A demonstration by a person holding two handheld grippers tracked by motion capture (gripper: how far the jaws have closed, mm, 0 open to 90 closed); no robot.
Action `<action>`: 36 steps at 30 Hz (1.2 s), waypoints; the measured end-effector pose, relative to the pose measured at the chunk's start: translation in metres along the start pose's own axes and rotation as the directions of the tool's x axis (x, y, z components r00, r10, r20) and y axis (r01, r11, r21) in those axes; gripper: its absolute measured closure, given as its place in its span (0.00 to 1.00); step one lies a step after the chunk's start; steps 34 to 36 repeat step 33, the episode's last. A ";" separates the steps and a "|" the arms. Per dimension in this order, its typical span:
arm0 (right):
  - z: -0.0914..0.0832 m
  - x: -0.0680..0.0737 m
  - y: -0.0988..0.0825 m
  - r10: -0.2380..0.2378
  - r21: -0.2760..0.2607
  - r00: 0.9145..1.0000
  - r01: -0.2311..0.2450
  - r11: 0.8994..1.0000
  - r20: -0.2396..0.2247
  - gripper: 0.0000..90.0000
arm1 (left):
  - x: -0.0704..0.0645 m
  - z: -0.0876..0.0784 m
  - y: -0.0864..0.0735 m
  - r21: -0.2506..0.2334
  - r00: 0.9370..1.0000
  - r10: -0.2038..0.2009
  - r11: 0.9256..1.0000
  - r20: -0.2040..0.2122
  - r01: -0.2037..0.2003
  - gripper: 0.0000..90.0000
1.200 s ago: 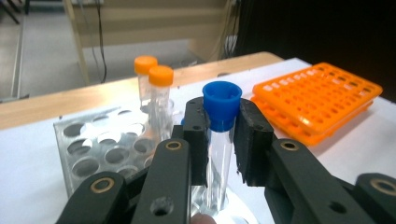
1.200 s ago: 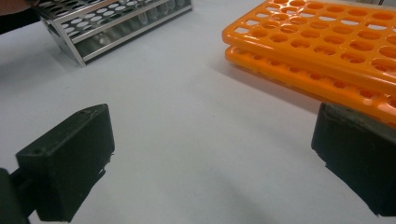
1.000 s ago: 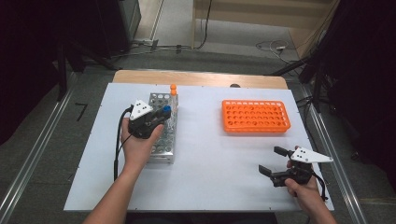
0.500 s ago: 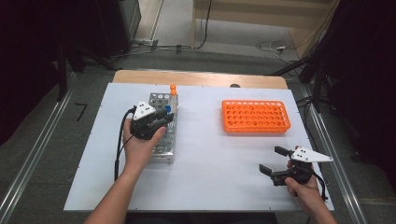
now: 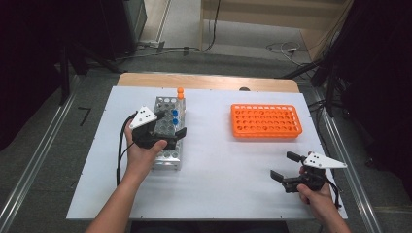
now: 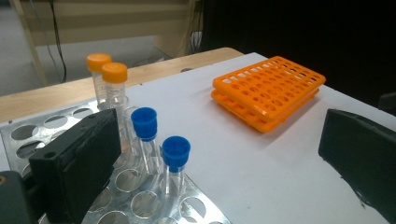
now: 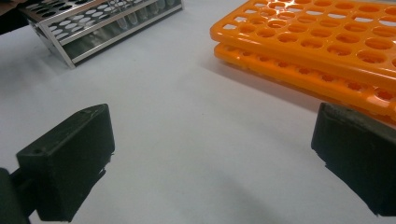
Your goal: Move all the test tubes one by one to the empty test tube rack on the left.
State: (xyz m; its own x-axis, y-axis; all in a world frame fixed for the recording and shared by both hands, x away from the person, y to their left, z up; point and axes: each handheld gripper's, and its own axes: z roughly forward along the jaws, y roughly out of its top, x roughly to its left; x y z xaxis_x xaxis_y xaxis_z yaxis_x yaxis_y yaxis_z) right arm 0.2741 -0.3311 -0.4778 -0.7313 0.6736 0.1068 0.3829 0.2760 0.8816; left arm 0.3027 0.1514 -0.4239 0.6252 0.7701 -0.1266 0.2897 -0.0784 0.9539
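With my left gripper (image 5: 176, 135) jaws just sprung wide over the metal rack (image 5: 167, 160), the nearest blue-capped tube (image 6: 175, 161) stands seated between them; I centre before clamping. Right gripper (image 5: 283, 168) idles, jaws apart.

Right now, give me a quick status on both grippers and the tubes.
Left gripper jaws just opened, nothing between them, over metal rack. Right gripper open, over bare table. Blue-capped tubes seated in rack. Nothing in the way.
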 end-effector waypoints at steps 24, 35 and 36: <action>-0.003 -0.005 -0.003 0.000 0.000 0.999 0.000 1.000 0.034 0.00 | -0.013 -0.097 -0.054 -0.055 0.999 -0.003 0.998 -0.046 0.001 0.00; -0.004 -0.008 -0.005 0.003 -0.005 0.999 -0.003 1.000 0.042 0.00 | -0.005 -0.106 -0.061 -0.065 0.998 -0.031 0.998 -0.063 0.027 0.00; -0.004 -0.008 -0.005 0.003 -0.005 0.999 -0.003 1.000 0.042 0.00 | -0.005 -0.106 -0.061 -0.065 0.998 -0.031 0.998 -0.063 0.027 0.00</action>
